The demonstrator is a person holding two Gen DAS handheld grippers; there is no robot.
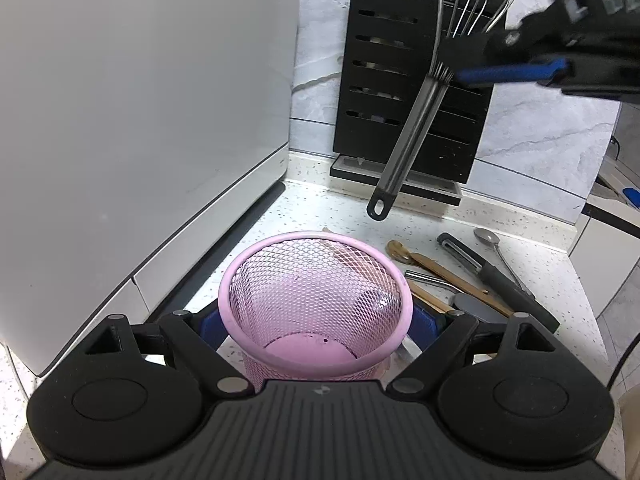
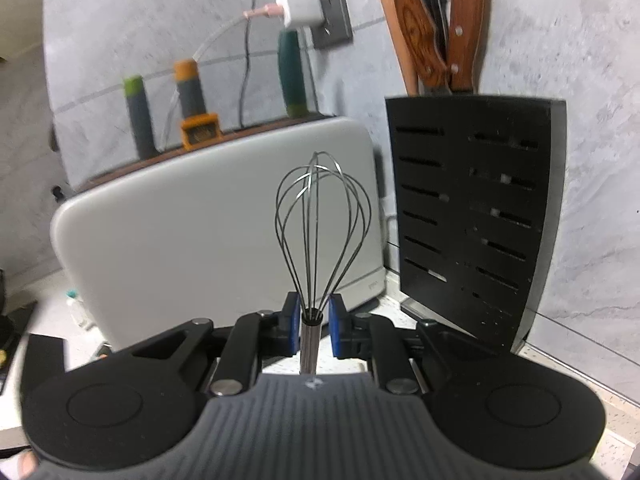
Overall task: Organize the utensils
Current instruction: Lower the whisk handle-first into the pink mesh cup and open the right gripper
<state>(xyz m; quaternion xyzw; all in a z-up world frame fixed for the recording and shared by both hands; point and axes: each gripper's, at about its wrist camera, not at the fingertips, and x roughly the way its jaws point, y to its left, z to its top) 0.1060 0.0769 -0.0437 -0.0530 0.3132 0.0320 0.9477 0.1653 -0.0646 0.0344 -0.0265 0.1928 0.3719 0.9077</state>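
The right gripper (image 2: pixel 313 330) clamps the whisk (image 1: pixel 404 140) by its neck, airborne before the knife block (image 1: pixel 408 92). The left gripper (image 1: pixel 316 320) grips the pink mesh holder (image 1: pixel 316 304) near the worktop's (image 1: pixel 344 216) back edge.

1. I see a grey appliance (image 2: pixel 216 240) with rounded corners at the back of the speckled counter (image 1: pixel 344 216).
2. On top of it, I count three upright handles: green-capped (image 2: pixel 138 116), orange-capped (image 2: pixel 190 92), dark green (image 2: pixel 292 74).
3. Black slotted knife block (image 2: pixel 472 216) stands just beside the appliance, against the grey marbled wall (image 2: pixel 580 60). Wooden knife handles (image 2: pixel 440 36) stick out of its top.
4. White charger (image 2: pixel 298 10) sits in a wall socket (image 2: pixel 334 14), with a pink cable leading off to the left.
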